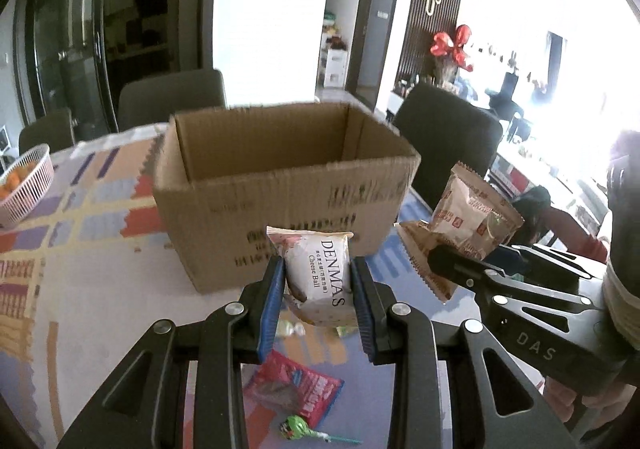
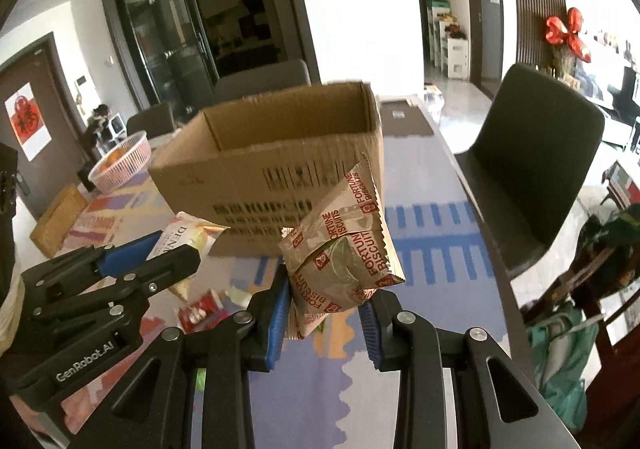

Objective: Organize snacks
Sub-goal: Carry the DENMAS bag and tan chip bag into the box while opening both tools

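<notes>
An open cardboard box (image 1: 280, 185) stands on the patterned tablecloth, also seen in the right wrist view as the box (image 2: 272, 169). My left gripper (image 1: 318, 281) is shut on a white Cheese Ball packet (image 1: 320, 277), held above the table in front of the box. To its right my right gripper (image 1: 472, 261) holds brown packets (image 1: 468, 217). In the right wrist view my right gripper (image 2: 326, 301) is shut on the brown Fortune Biscuits packets (image 2: 344, 253). The left gripper (image 2: 160, 253) with its white packet (image 2: 188, 237) shows at the left there.
Loose snacks lie on the cloth below: a red packet (image 1: 296, 389), a green lollipop (image 1: 296, 429), a small wrapped sweet (image 1: 290, 329). A pink basket (image 1: 24, 185) with orange fruit stands at the left. Dark chairs (image 2: 536, 153) ring the table. A wicker mat (image 2: 58, 225) lies at left.
</notes>
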